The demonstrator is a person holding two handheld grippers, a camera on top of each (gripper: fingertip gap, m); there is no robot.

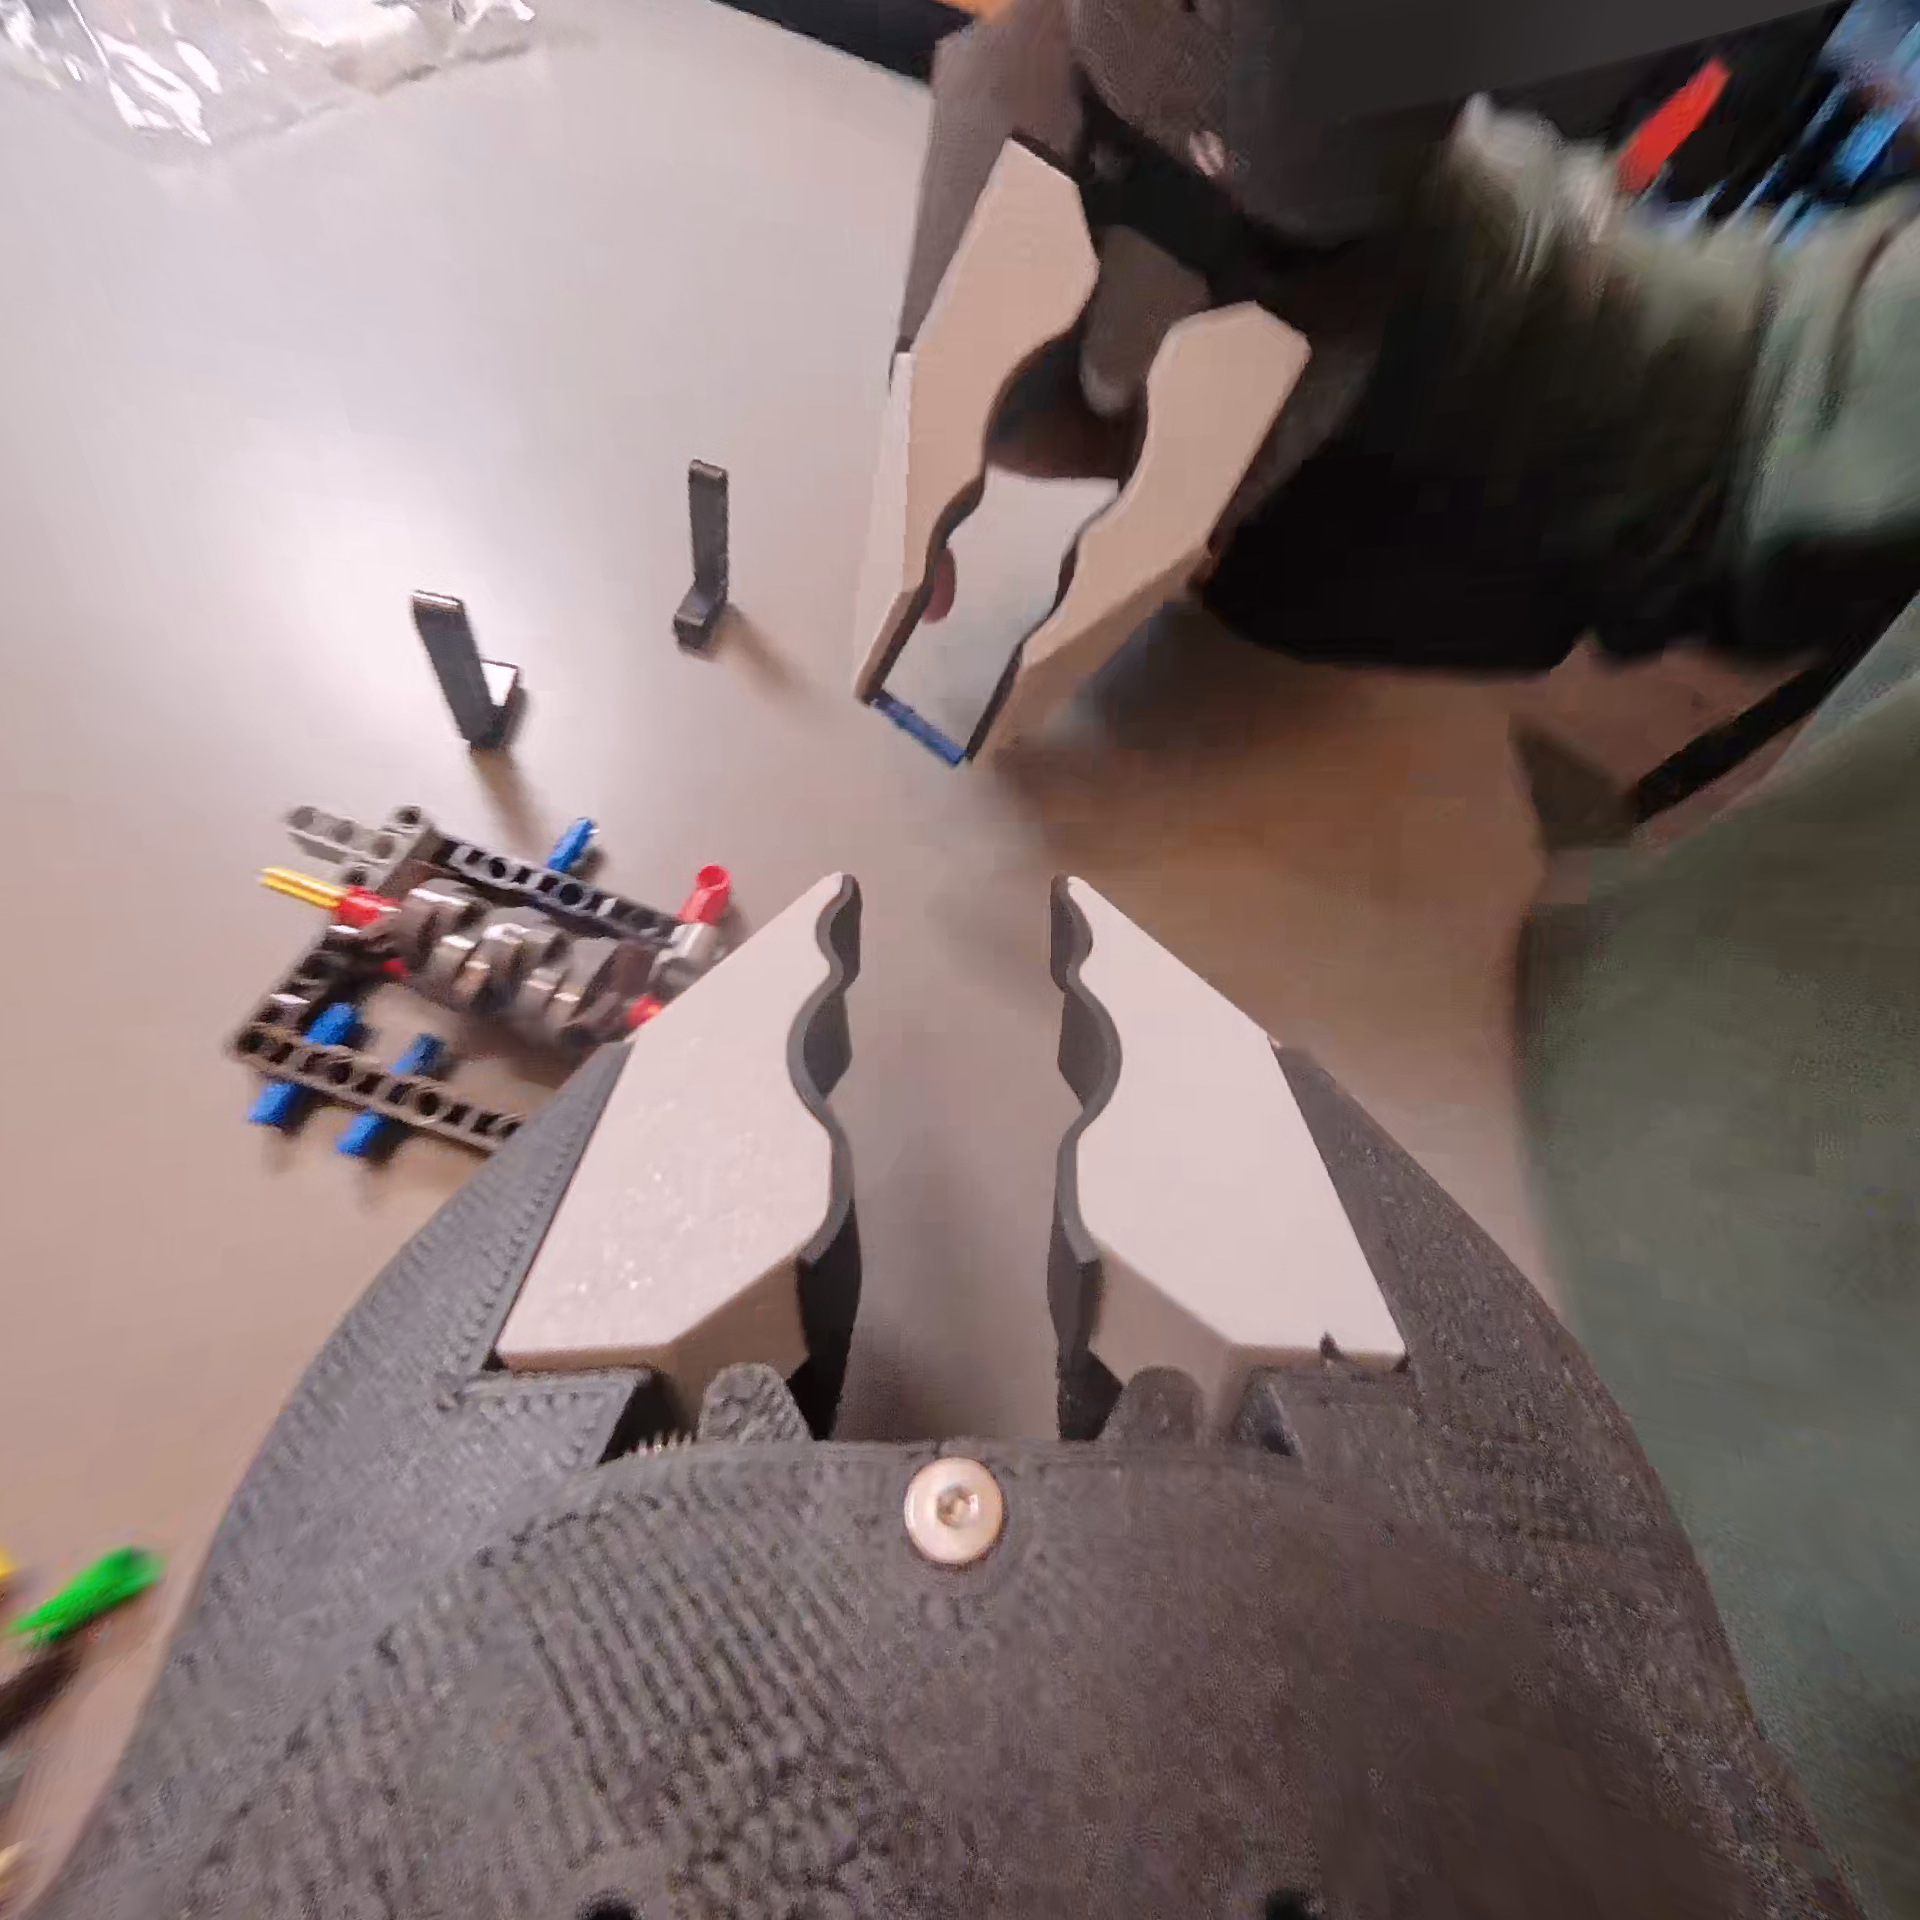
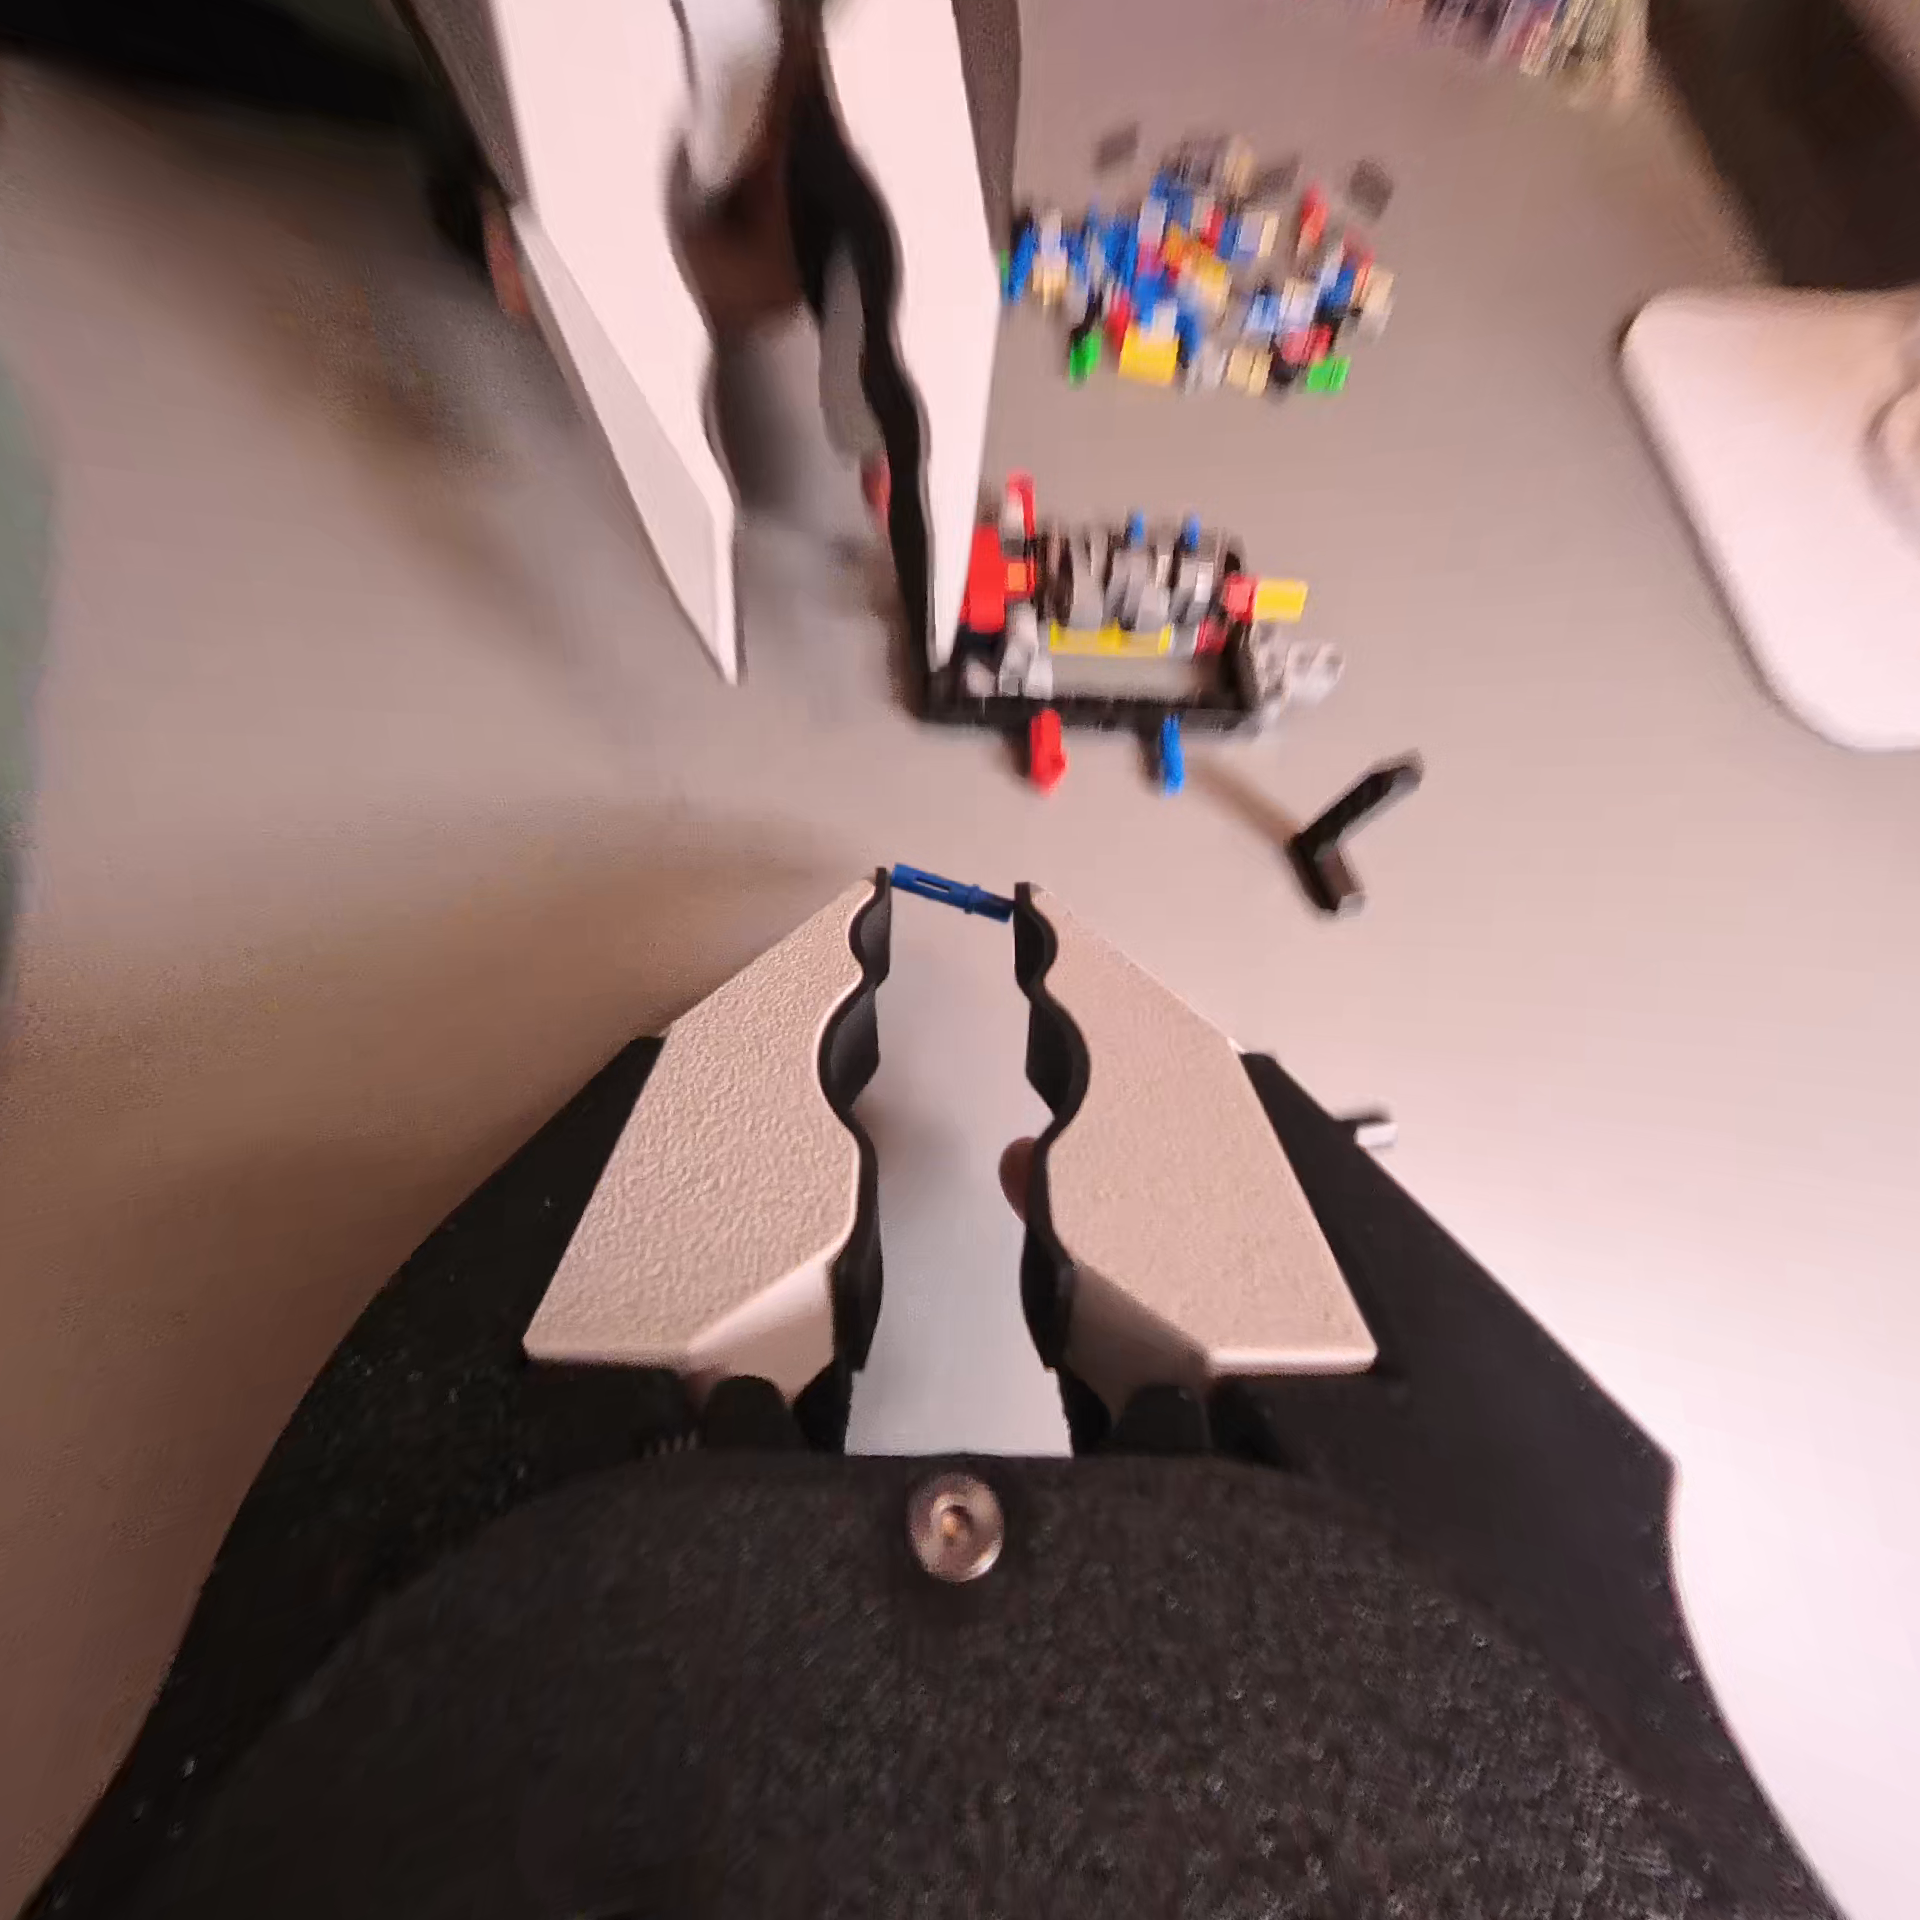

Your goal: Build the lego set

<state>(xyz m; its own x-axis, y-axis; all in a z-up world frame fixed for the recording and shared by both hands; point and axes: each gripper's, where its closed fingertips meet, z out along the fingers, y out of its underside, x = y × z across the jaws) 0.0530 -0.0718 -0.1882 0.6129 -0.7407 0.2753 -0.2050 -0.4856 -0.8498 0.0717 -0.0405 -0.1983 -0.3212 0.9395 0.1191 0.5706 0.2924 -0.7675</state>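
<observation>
Right wrist view: the right gripper [image 2: 951,896] clamps a blue pin [image 2: 948,894] crosswise between its fingertips, above the table [image 2: 416,831]. The left gripper [image 1: 954,902] is parted and empty, beside the partly built frame [image 1: 457,966]. Two black L-beams [image 1: 473,670] stand beyond.

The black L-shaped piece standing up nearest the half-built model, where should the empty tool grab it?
Probably its tall upright arm, with the left tool coming down from above. The short foot lies flat on the table, so the raised arm gives both fingers room.

Assembly [image 1: 468,977] left of L-pieces [image 1: 473,670] (upright)
</observation>
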